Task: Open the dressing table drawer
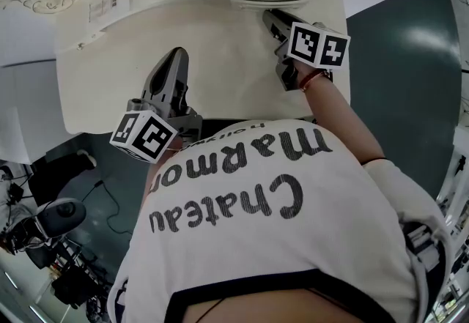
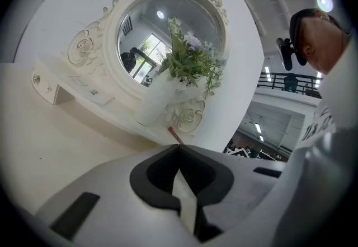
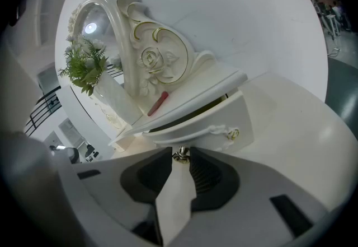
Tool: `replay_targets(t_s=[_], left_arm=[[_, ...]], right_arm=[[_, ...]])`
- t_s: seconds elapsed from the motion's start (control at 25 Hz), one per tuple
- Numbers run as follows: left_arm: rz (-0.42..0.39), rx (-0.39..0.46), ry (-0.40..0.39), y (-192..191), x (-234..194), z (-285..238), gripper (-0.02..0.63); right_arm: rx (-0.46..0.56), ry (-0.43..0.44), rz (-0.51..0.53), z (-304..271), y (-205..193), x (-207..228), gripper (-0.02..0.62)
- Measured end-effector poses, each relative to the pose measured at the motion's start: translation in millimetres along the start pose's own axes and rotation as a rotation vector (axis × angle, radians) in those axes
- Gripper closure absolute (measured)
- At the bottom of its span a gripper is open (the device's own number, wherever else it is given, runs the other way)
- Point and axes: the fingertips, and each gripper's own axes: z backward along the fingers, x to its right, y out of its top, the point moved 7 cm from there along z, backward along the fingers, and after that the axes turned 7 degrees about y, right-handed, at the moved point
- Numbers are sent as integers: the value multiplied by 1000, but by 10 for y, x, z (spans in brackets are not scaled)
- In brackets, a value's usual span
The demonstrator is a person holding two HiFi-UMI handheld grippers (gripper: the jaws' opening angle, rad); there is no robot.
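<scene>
Right hand-held gripper [image 3: 180,152]: your jaws pinch the small metal knob [image 3: 180,155], so you can pull.
Drawer [image 3: 196,128]: under the shelf [image 3: 190,97], out a crack.
Left hand-held gripper [image 2: 179,146]: pressed together, empty, resting above the tabletop [image 2: 33,150].

Bright, even light; I'm seeing it all sharp.
Fisheye is bending both gripper views inside black corners; a ceiling lamp [image 2: 324,0] is glaring, and the dressing table [image 1: 220,72] is showing only faint shadows.

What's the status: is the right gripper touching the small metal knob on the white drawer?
Touching. In the right gripper view the right gripper pinches the small metal knob with no gap either side.
</scene>
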Motion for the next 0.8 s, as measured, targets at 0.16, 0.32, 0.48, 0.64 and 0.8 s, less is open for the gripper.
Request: replay_targets(t_s=[0.16,0.32,0.48,0.64,0.8], left_arm=[[1,2,-1,12,-16,15,583],[2,4,-2,28,-21,31,583],[3,3,-11,33,-12,28,583],[1,-3,-20,23,-11,16,583],[-4,-3,-28,30,1,8,583]], right_arm=[[3,-4,-4,6,-10,-2,486],[6,-6,-6,23,-18,-18,486],[8,-6,-12,49,-30,-23,486],[11,-8,-14,57,-48,-30,486],[14,-11,-14,74,-66,-35,486]])
